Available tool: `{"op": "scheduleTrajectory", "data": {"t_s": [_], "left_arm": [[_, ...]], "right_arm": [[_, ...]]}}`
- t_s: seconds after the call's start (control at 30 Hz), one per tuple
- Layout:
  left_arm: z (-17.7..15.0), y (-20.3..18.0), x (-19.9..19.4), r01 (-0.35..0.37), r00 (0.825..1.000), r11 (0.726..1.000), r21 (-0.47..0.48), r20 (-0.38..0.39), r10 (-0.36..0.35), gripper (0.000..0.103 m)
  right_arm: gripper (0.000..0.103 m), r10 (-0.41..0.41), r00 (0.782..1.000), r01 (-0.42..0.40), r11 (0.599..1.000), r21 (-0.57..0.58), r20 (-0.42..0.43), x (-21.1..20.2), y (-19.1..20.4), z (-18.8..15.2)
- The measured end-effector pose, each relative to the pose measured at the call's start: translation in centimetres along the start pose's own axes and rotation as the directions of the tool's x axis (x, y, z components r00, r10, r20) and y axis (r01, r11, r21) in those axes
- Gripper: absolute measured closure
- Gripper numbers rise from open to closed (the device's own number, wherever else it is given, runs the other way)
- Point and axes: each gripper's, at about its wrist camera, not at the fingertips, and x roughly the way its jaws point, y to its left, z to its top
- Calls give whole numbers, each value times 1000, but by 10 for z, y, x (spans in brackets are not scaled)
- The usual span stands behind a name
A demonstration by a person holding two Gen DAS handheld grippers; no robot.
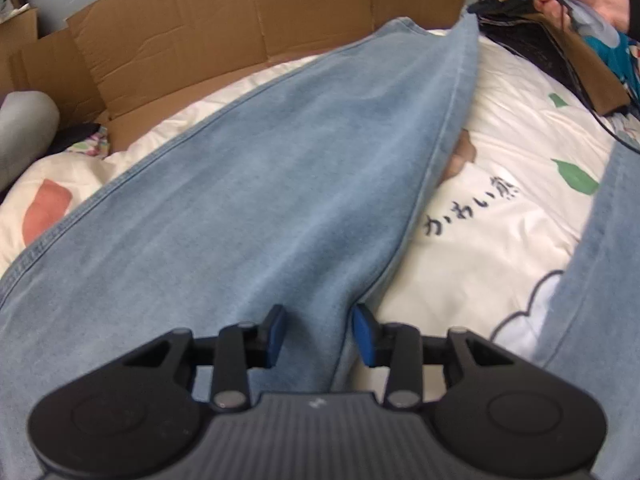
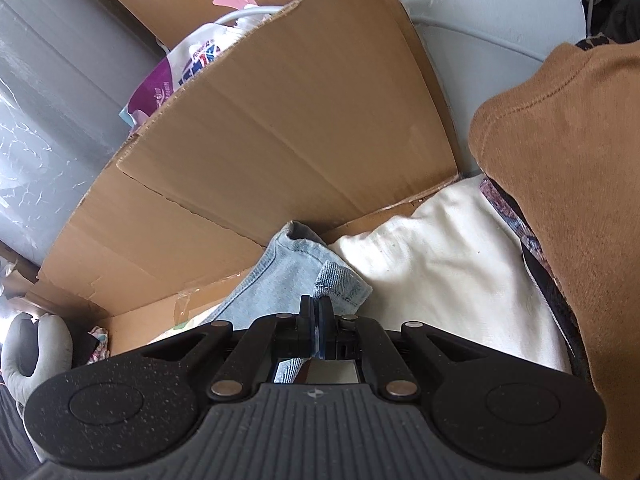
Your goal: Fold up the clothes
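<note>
Light blue jeans (image 1: 280, 180) lie stretched out on a white printed duvet (image 1: 500, 220). One leg runs from the near left up to the far centre. A second strip of denim (image 1: 600, 280) hangs at the right edge. My left gripper (image 1: 320, 332) is low over the near end of the leg. Its blue pads (image 1: 364, 336) stand apart, with a ridge of denim between them. In the right wrist view my right gripper (image 2: 316, 316) is shut on the jeans' hem (image 2: 340, 284), which bunches just past the fingertips. A person's hand (image 1: 592, 0) holds that gripper at the far right.
Flattened cardboard sheets (image 1: 200, 40) (image 2: 300, 120) stand along the far side of the bed. A brown garment (image 2: 560, 160) is piled at the right over dark patterned cloth. A grey cushion (image 1: 24, 132) lies at the left, and a plastic bag (image 2: 180, 72) sits behind the cardboard.
</note>
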Motion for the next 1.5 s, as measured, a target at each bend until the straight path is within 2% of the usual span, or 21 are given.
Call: {"op": "scheduleTrajectory", "data": {"t_s": [0.13,0.3,0.5,0.6,0.63,0.73,0.77,0.87,1.0,1.23,1.43,1.5], "left_arm": [[0,6,11,-27,1000,999,-30,-12,27,63],[1,17,21,-12,1000,994,-109,-18,10,58],[5,9,12,-46,999,996,-79,-29,44,56],[8,3,-7,-55,998,997,-51,19,56,58],[9,1,-12,-46,998,998,-51,35,48,59],[10,-10,-23,-10,997,999,-54,72,14,71],[9,-14,-24,3,997,999,-43,80,1,71],[8,-27,-13,18,998,1000,-1,61,-18,71],[2,-27,6,3,1000,1000,-4,20,-3,73],[3,-30,20,-12,1000,997,73,-12,13,82],[9,-29,25,-12,999,997,73,-31,14,87],[11,-26,25,-4,999,998,56,-37,6,96]], "right_arm": [[103,-9,1000,9,1000,-5,-15,7,-2,-3],[103,-23,999,23,1000,-15,-29,14,-4,-8],[103,-37,998,36,999,-20,-46,20,-9,-11],[103,-36,998,35,999,-20,-53,21,-12,-12],[103,-35,998,34,999,-21,-54,21,-13,-12],[103,-34,998,33,999,-20,-59,22,-14,-12],[103,-33,998,32,999,-19,-60,23,-14,-12],[103,-33,997,31,999,-22,-63,23,-13,-13],[103,-33,997,31,999,-27,-66,24,-10,-12],[103,-31,997,30,999,-25,-66,20,-12,-11],[103,-31,997,29,999,-25,-69,18,-16,-12],[103,-31,997,30,999,-27,-69,18,-15,-12]]}}
